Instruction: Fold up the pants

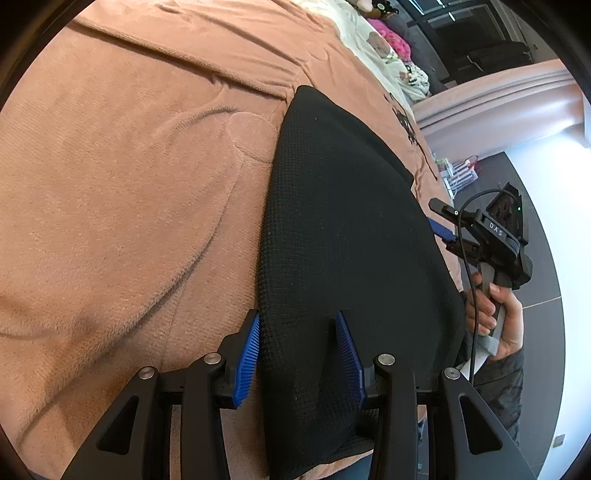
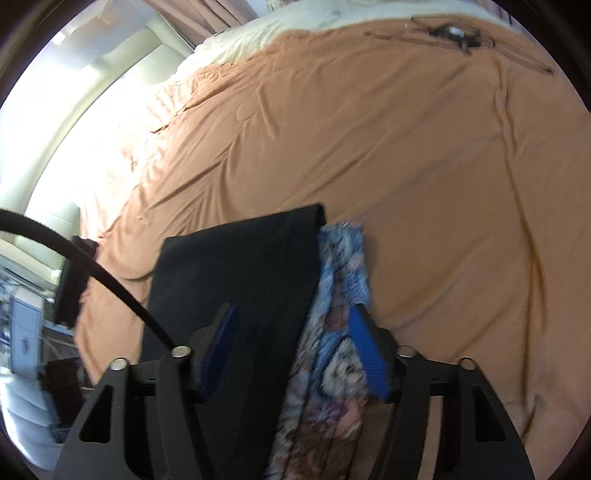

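Black textured pants lie folded on a tan bedspread, stretching away from me. My left gripper is open, its blue pads astride the near end of the pants. In the left wrist view the right gripper sits at the pants' right edge, held by a hand. In the right wrist view the right gripper is open over the black pants and a blue patterned cloth lying beside them.
The bedspread fills most of both views. A cream patterned blanket and pink items lie at the far end. A dark embroidered motif marks the bedspread. The bed edge and grey floor are to the right.
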Demonstrator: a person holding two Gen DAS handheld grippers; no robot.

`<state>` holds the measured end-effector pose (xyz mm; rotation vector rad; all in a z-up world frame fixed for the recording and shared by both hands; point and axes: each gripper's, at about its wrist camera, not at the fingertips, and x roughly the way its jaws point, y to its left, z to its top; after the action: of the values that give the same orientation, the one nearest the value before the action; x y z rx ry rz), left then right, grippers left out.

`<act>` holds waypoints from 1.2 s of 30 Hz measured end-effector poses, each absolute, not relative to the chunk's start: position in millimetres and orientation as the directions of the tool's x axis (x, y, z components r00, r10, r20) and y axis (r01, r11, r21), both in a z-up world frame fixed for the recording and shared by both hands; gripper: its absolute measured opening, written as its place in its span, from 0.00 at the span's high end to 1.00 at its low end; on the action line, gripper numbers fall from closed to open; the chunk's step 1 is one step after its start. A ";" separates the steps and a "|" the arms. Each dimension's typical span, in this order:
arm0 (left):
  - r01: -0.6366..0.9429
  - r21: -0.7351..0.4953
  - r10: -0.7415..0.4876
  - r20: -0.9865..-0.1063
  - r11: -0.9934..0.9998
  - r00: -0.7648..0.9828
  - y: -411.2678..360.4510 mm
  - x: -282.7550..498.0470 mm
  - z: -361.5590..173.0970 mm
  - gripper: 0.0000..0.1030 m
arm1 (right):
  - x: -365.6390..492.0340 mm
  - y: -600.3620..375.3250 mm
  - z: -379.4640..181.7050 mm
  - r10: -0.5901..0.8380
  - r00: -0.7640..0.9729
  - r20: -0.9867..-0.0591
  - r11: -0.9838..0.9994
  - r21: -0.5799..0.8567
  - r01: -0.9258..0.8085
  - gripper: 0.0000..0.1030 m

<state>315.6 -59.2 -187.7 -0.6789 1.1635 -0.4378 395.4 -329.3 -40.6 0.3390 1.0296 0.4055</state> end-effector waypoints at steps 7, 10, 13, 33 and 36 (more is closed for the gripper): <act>-0.030 -0.689 -0.638 -0.686 0.724 0.350 -58.1 314.9 -186.6 0.58 | 404.6 -325.9 -42.8 0.508 0.427 -0.748 0.857 0.485 -0.171 0.55; -0.033 -0.692 -0.640 -0.683 0.721 0.352 -57.4 314.2 -186.7 0.58 | 406.0 -328.6 -43.4 0.522 0.430 -0.737 0.848 0.505 -0.163 0.55; -0.033 -0.692 -0.640 -0.684 0.722 0.351 -57.2 314.0 -187.1 0.58 | 404.4 -330.1 -47.9 0.513 0.438 -0.738 0.850 0.506 -0.143 0.64; -0.005 -0.649 -0.614 -0.722 0.761 0.318 -79.8 321.3 -186.4 0.57 | 364.9 -329.1 -29.7 0.217 0.539 -0.814 0.974 0.220 -0.059 0.99; -0.002 -0.654 -0.620 -0.719 0.757 0.315 -80.0 320.8 -186.5 0.57 | 368.1 -327.2 -53.2 0.211 0.503 -0.838 0.974 0.222 -0.038 0.99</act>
<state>320.8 -80.0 -186.5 -0.6169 1.1951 -0.4425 368.1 -327.2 -53.2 0.1832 1.0349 0.1516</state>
